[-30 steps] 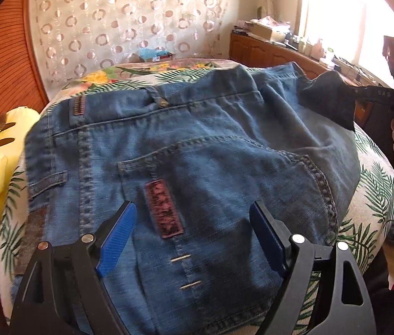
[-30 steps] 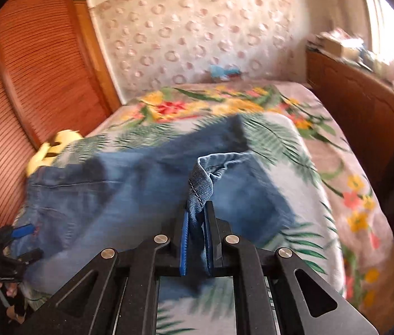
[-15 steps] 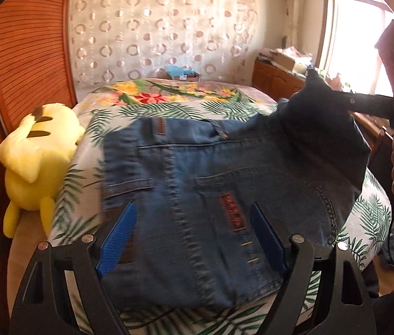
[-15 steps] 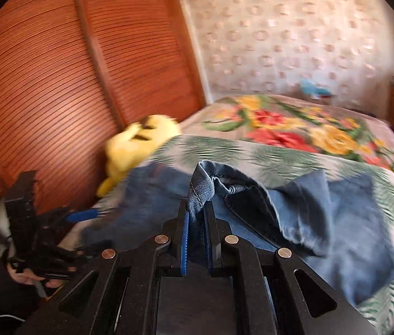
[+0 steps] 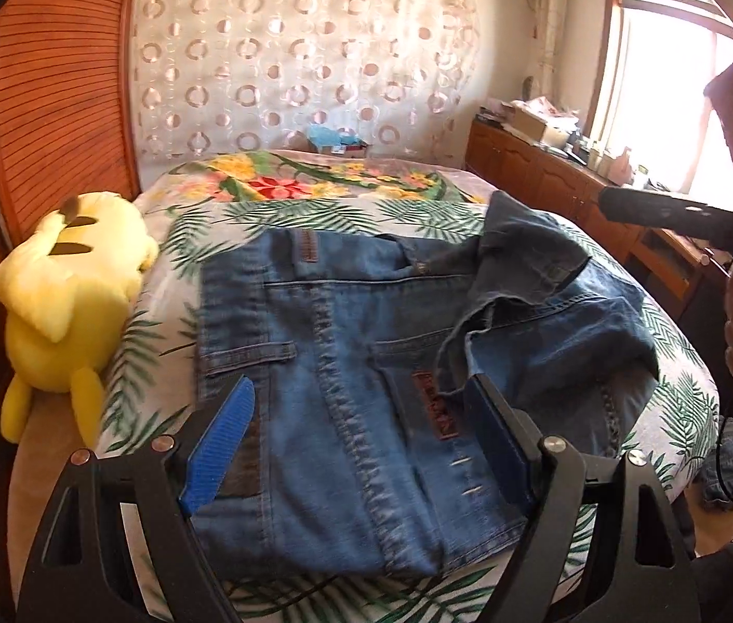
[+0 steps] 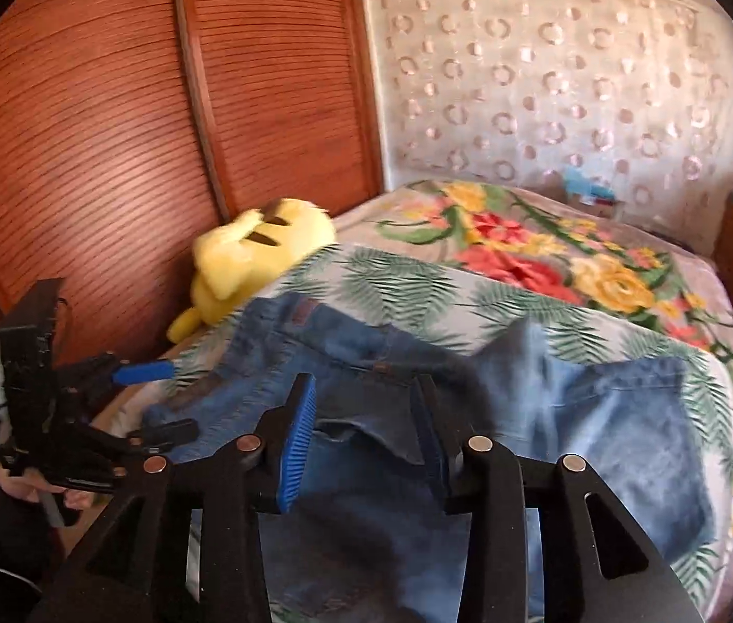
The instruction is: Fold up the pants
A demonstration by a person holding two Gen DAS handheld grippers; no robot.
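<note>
Bed [image 5: 418, 202] with floral cover, jeans [image 5: 345, 363] spread flat, yellow plush [image 5: 70, 301] alongside

— What lies on the bed [image 5: 314, 218]?
— Blue jeans [image 5: 345, 353], one leg doubled back over the seat, a yellow plush toy [image 5: 70, 311] at the left edge.
— And the left gripper [image 5: 361, 446]?
— Poised above the near edge, jaws wide, holding nothing.

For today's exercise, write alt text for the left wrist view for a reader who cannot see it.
Blue jeans lie folded on a leaf-print bed, one leg end flopped loosely on top. The open left gripper hovers over them, a yellow plush toy lies beside them, and the right gripper enters from the right.
</note>
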